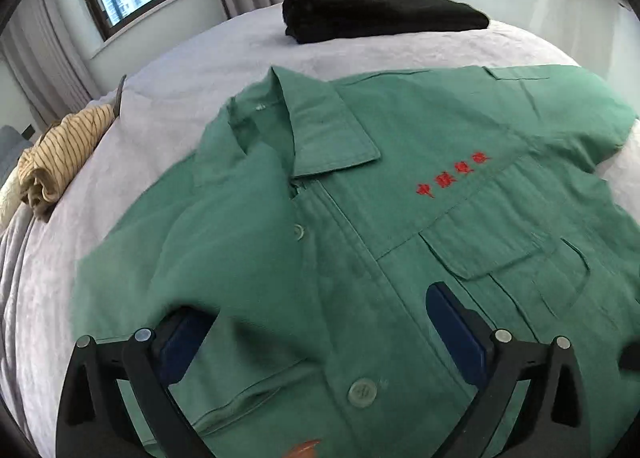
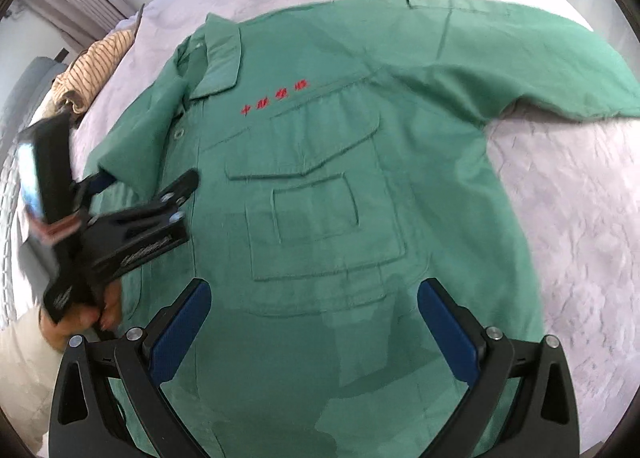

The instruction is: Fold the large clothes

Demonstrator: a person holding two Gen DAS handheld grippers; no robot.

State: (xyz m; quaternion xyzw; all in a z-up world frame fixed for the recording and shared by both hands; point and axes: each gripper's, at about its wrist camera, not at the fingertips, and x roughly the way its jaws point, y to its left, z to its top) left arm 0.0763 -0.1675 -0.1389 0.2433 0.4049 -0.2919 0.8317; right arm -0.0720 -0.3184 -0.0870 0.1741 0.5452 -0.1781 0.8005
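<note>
Blue-padded fingers point(image 2: 180, 334) of the right gripper point(image 2: 314, 332) stand wide apart over the jacket point(image 2: 320, 186), holding nothing. It lies face up and buttoned on the bed point(image 2: 560, 218), one sleeve point(image 2: 540, 70) stretched out sideways. The left gripper point(image 1: 320, 332) is also spread wide; whether cloth is caught at its left pad is unclear. For a clean fold, I would pinch that sleeve near the cuff, keep it taut and lay it flat across the chest.

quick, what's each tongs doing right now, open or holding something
left tongs: open, holding nothing, low over the green jacket.
right tongs: open, holding nothing, above the jacket's chest pocket.
</note>
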